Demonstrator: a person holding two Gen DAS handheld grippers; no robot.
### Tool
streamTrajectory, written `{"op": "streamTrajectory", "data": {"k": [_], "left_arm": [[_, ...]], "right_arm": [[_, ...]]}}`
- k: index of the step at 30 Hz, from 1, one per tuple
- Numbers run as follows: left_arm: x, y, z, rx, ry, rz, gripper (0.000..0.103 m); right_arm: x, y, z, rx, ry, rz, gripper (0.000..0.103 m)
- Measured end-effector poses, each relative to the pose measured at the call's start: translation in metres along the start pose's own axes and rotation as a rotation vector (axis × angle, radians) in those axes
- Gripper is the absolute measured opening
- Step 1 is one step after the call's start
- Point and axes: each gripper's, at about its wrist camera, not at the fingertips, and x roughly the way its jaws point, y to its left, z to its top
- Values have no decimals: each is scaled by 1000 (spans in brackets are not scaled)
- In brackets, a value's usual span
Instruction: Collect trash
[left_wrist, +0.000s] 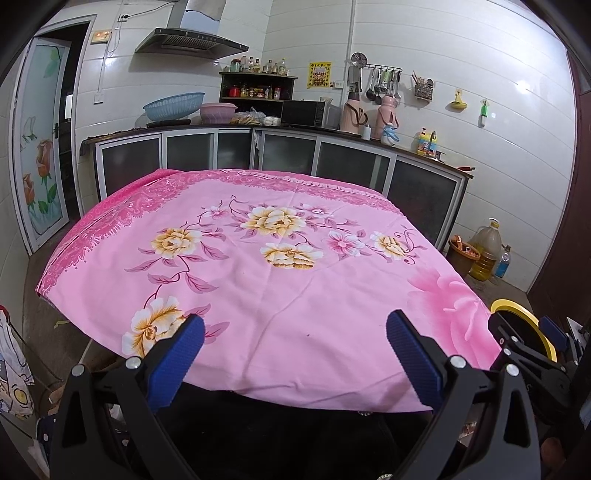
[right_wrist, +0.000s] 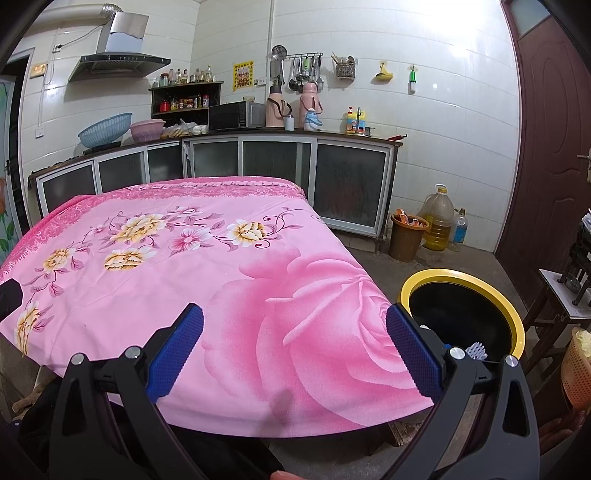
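**Blue-padded grippers wide open over a pink cloth, bin at the right**

Blue pads line both tools. The left gripper (left_wrist: 295, 349) hangs with its jaws spread wide and nothing between them, above the near edge of a table draped in a pink floral cloth (left_wrist: 258, 295). The right gripper (right_wrist: 294, 347) is likewise spread and holds nothing, over the cloth's near right corner. Just beyond its right finger, beside that corner, stands the trash bin (right_wrist: 513, 314): round, yellow-rimmed, black inside, with a white and blue scrap (right_wrist: 476, 349) showing within. Kitchen cabinets (right_wrist: 280, 162) line the far wall.
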Motion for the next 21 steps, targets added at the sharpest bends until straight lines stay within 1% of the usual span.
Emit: {"op": "streamTrajectory", "data": {"k": [21], "left_arm": [[-1,-1,2,13,-13,-6,95]], "right_arm": [[1,0,-2,0,5,2,95]]}}
